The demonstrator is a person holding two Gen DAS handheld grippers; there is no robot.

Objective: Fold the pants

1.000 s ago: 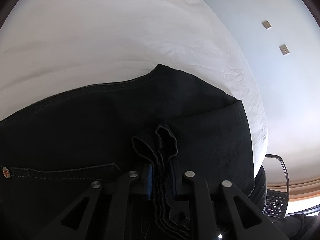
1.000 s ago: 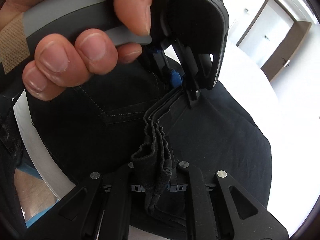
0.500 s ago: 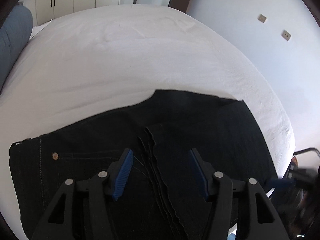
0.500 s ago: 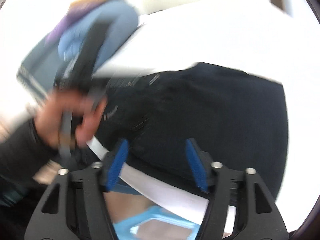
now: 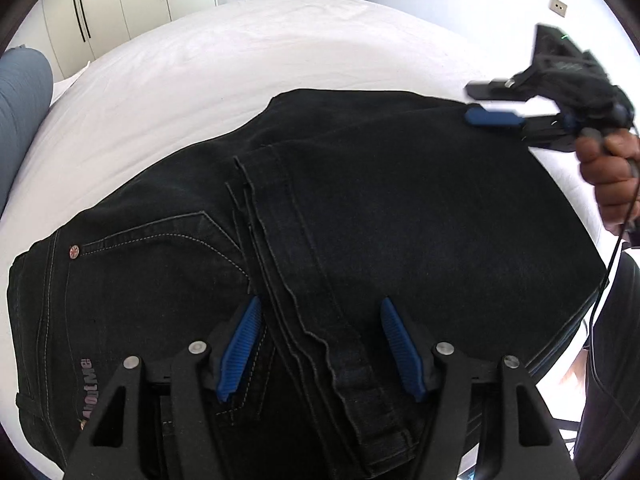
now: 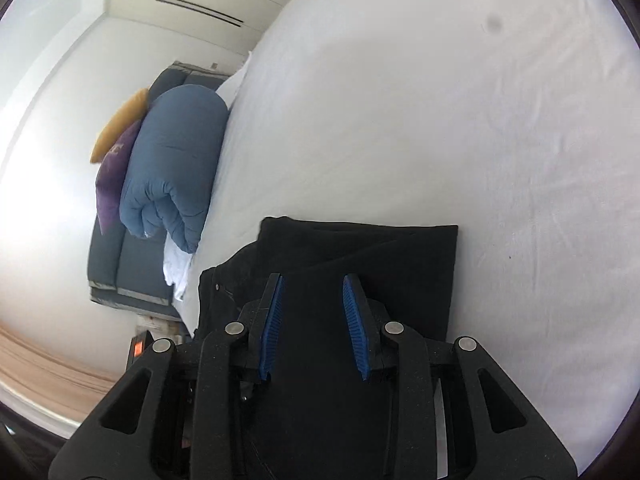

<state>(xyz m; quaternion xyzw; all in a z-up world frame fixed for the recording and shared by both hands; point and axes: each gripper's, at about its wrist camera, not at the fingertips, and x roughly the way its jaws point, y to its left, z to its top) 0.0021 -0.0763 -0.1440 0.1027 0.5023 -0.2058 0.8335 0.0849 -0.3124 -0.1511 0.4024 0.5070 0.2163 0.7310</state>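
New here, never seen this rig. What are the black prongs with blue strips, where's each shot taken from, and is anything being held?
No robot arm: a person holds a two-finger gripper in each hand, and each gripper carries a fisheye camera that looks forward along its fingers. The prongs are those fingers; the blue strips are their grip pads.

The left wrist view shows the left gripper above black jeans, which lie folded on a bed with a white sheet. At the far right is the other hand with the right gripper.

The right wrist view shows the right gripper over the same jeans, with a rolled blue duvet beside the bed.

Both grippers are open and hold nothing.
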